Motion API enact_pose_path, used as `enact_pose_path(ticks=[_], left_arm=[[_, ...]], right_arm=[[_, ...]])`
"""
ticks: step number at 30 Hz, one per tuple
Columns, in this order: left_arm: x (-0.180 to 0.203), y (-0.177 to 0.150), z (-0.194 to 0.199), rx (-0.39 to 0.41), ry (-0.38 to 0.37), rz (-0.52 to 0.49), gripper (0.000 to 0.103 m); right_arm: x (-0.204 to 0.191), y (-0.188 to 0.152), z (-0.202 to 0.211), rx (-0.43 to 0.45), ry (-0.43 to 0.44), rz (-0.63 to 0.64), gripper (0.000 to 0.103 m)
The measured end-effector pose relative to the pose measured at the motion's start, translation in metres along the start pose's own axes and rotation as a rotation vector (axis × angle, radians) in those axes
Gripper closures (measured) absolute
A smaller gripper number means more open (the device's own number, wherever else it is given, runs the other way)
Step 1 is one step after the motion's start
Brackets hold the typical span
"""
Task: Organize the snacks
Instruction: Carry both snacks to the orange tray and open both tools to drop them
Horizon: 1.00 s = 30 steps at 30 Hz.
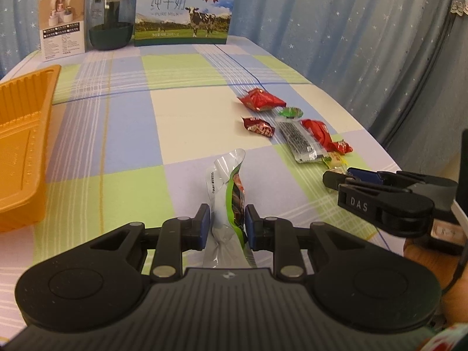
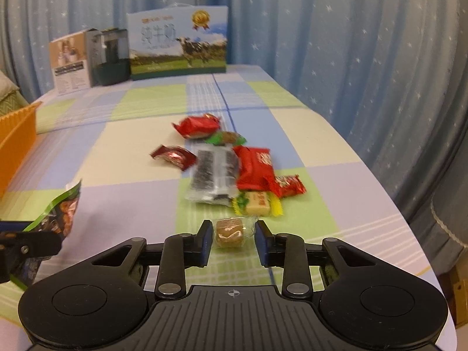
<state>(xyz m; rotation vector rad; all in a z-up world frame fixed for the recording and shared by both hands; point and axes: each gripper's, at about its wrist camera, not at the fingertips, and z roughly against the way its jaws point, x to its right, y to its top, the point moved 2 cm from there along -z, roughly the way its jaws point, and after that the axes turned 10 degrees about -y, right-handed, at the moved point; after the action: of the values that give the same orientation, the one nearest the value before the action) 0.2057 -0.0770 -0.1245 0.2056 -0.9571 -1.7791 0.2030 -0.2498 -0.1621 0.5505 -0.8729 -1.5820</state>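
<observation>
My left gripper (image 1: 227,225) is shut on a long snack packet (image 1: 231,181) with a green edge and silver back, held upright above the checked tablecloth. My right gripper (image 2: 234,242) sits low over the cloth with a small brown candy (image 2: 230,232) in clear wrap between its fingers. The jaws stand narrow, with a slim gap on each side of the block, so the pads do not press it. In the left wrist view the right gripper (image 1: 332,185) lies at the near end of the snack pile. An orange tray (image 1: 26,134) is at the left.
Past the brown candy lie a yellow candy (image 2: 257,203), a silver packet (image 2: 213,175) and several red wrapped snacks (image 2: 254,166). A milk carton box (image 1: 184,11), a dark jug (image 1: 109,20) and a small box (image 1: 64,23) stand at the back. The table edge curves close on the right.
</observation>
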Motion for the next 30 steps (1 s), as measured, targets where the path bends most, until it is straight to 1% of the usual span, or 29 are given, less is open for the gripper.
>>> enact_pose_path(ticks=[4,9,16,24,30], left_arm=[[-0.005,0.004,0.016,0.027,0.022,0.017,0.08],[-0.02,0.008,0.039,0.066,0.068,0.059,0.08],[-0.058,0.016,0.086,0.135,0.168,0.123,0.08],[-0.104,0.021,0.135,0.185,0.282,0.175,0.08],[-0.136,0.027,0.156,0.205,0.331,0.205,0.08]], right_arm=[[-0.013,0.007,0.014,0.031,0.04,0.012,0.072],[-0.044,0.019,0.033,0.074,0.124,0.038,0.072],[-0.092,0.042,0.053,0.117,0.256,0.072,0.072],[-0.157,0.062,0.066,0.151,0.395,0.137,0.072],[-0.198,0.072,0.068,0.16,0.468,0.178,0.072]])
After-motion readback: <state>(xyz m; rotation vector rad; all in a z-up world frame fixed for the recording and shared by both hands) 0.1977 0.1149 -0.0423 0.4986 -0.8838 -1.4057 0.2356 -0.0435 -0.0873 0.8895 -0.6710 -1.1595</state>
